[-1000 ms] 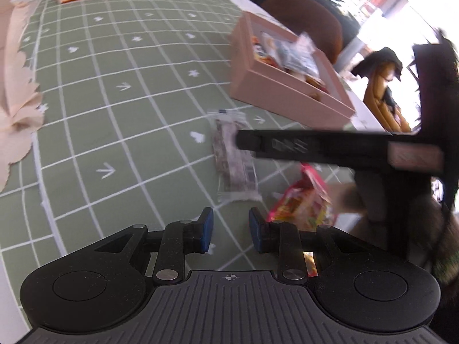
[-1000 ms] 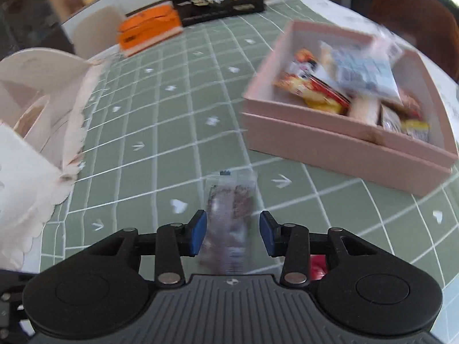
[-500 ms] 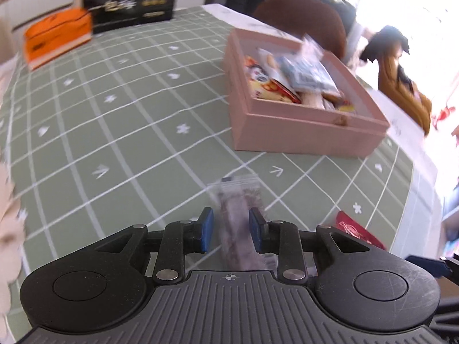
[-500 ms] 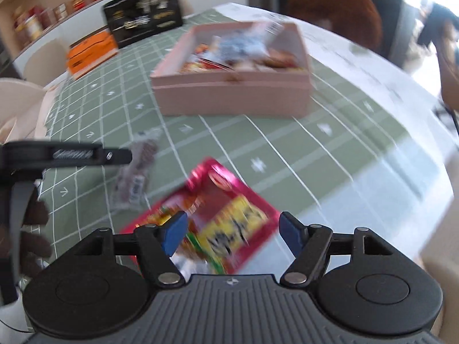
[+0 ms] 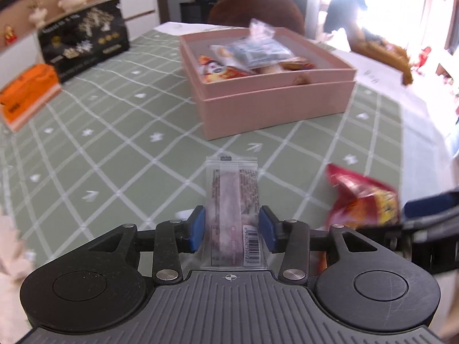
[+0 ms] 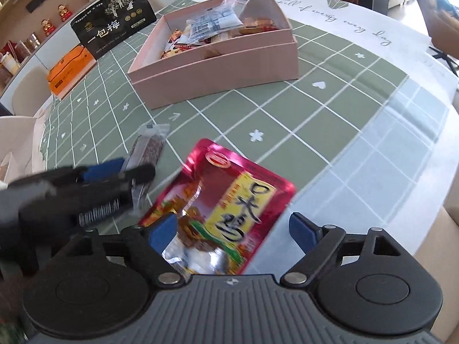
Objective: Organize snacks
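A clear-wrapped snack bar (image 5: 233, 200) lies on the green mat between the blue pads of my left gripper (image 5: 232, 228), which is open around it. It also shows in the right wrist view (image 6: 147, 149). A red snack packet (image 6: 226, 209) lies between the wide-open fingers of my right gripper (image 6: 233, 230); it appears at the right in the left wrist view (image 5: 361, 197). A pink box (image 5: 272, 106) holding several snacks stands beyond, also in the right wrist view (image 6: 218, 68).
A black gift box (image 6: 114, 17) and an orange box (image 6: 70, 70) stand at the far left edge. A brown chair (image 5: 256, 5) is behind the table. A cream scalloped holder (image 6: 17, 143) sits at left. The mat ends in a white border (image 6: 401, 132) at right.
My left gripper has moved up to the snack bar and opened around it. My right gripper has swung from the bar to the red packet and opened wide over it.
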### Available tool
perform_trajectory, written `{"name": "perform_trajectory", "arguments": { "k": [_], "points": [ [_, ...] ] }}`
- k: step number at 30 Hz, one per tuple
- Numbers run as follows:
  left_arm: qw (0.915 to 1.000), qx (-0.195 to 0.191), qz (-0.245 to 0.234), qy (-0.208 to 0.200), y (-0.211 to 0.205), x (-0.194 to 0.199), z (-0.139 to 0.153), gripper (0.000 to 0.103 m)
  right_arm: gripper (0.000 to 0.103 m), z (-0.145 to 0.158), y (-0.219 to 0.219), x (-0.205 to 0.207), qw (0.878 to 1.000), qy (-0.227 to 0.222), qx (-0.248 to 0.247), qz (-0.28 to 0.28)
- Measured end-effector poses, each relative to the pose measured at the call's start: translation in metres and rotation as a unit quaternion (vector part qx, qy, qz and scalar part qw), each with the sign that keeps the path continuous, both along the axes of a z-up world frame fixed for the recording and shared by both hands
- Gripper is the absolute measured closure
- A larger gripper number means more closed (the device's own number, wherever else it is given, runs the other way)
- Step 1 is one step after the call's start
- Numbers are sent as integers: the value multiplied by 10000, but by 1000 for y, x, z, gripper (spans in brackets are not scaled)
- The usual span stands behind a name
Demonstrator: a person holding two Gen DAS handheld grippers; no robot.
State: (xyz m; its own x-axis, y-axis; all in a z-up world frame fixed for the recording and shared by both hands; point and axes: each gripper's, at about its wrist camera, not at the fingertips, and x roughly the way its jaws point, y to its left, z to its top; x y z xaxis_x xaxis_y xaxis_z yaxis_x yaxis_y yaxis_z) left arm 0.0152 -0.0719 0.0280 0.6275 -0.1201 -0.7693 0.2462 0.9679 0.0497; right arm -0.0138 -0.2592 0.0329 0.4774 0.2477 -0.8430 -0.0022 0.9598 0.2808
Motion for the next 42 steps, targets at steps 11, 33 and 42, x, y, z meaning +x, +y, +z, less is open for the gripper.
{"name": "perform_trajectory", "arguments": {
  "k": [11, 33, 42],
  "points": [
    [9979, -443, 402, 250, 26, 14, 2, 53, 0, -11, 41, 25, 9963, -269, -799, 174],
    [9992, -355, 123, 134, 13, 15, -1, 48, 0, -21, 3, -14, 9870, -962, -1232, 381],
    [9982, -428, 428, -30, 31, 20, -3, 37, 0, -22, 2, -18, 9862, -1059, -1229, 330]
  ]
}}
